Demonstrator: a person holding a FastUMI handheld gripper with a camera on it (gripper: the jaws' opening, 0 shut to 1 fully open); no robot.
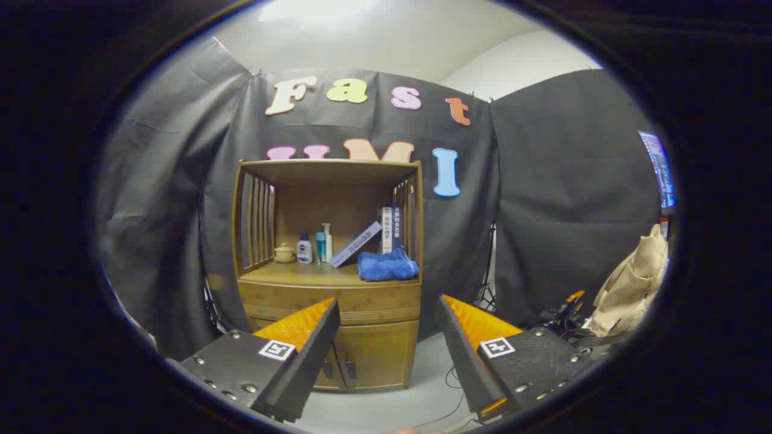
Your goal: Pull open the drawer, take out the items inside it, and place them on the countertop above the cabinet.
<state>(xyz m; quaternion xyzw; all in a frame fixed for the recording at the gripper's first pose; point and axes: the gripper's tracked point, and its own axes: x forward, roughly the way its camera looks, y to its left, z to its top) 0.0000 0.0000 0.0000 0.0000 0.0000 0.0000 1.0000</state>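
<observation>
A wooden cabinet stands against the booth's cloth wall, well beyond my fingers. Its drawer is closed, set just under the countertop and above two lower doors. On the countertop sit a small lidded pot, three bottles, leaning and upright books and a folded blue towel. My gripper is open, fingers spread wide with nothing between them. The drawer front lies between the fingertips, at a distance.
Grey floor runs from the cabinet toward me, with a thin cable on it. To the right lie a tan bag, dark gear and a lit screen. A stand's legs show right of the cabinet.
</observation>
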